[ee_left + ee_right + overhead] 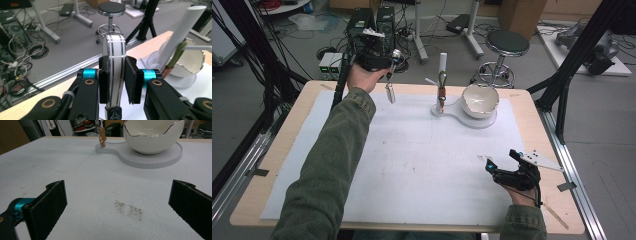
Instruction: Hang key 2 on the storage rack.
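Note:
My left gripper (390,67) is raised over the table's far left edge, shut on a white flat piece with silver stripes (115,52). Its lower end (390,93) hangs below the jaws. To the right stands a white post (442,61) on a white base (460,116), with an olive loop and copper-brown pendant (442,93) hanging from it. The base also carries a white bowl with a jagged silver rim (480,100). My right gripper (501,158) rests at the front right on the white mat (412,160), open, with nothing between its pads (56,197).
A round black stool (508,44) stands behind the table. Black frame legs (579,55) rise at the right. Computers and cables (362,25) crowd the floor at the back left. A patch of dark specks (128,210) marks the mat ahead of my right gripper.

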Motion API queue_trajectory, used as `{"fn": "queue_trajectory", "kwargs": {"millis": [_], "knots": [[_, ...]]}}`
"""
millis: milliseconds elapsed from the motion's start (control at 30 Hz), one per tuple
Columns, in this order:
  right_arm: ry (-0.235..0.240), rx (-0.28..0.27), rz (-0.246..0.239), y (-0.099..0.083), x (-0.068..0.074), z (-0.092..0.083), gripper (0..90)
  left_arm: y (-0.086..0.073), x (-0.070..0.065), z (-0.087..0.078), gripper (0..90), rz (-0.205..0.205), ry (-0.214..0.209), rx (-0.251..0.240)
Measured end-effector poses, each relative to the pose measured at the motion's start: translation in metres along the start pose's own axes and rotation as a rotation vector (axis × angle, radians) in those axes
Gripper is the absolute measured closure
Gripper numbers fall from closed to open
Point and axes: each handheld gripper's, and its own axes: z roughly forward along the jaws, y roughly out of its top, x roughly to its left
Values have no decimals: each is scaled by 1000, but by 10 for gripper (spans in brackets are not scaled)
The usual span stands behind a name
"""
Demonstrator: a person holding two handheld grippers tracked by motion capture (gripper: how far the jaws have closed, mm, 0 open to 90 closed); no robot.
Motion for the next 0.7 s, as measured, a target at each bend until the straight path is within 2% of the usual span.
{"fn": "queue_trajectory", "kwargs": {"millis": [100,333,533,700], "knots": [[0,1,0,0,0,0,6,3,-9,9,752,15,-7,5],[0,4,2,-1,0,-1,6,10,-26,27,751,19,-34,5],[1,0,4,-1,-2,-1,6,17,-36,40,751,28,-24,4],[11,-4,1,-1,-3,-1,6,24,-40,49,753,12,-19,-21]]}}
